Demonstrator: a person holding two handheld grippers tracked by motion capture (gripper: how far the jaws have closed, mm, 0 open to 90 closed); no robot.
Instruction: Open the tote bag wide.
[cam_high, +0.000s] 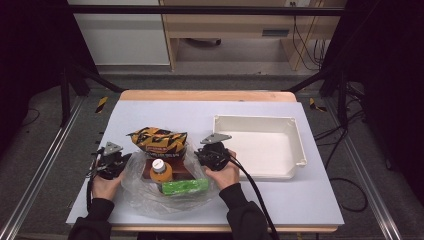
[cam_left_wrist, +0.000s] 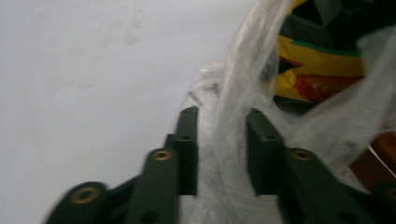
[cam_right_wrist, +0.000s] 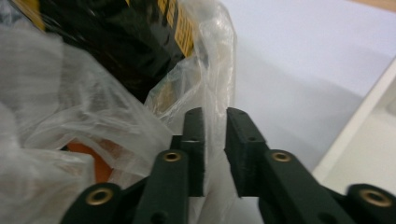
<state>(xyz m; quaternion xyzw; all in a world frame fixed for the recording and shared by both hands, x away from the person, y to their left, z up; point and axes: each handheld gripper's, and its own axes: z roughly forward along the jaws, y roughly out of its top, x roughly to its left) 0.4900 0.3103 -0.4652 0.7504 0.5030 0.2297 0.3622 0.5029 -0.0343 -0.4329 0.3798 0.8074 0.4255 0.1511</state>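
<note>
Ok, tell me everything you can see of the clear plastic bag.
The clear plastic bag is thin, crinkled and see-through, lying open on the table's pale mat. Inside sit a yellow-and-black snack packet, an orange-capped bottle, a green pack and a brown box. Its rim runs between the parted jaws of the left claw and the right claw, each at one side.

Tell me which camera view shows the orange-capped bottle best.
The high view: the bottle stands inside the clear plastic bag, cap and shoulders plain, beside the green packet. The right gripper view gives just an orange blur through the film; the left gripper view, nothing recognisable as it.
</note>
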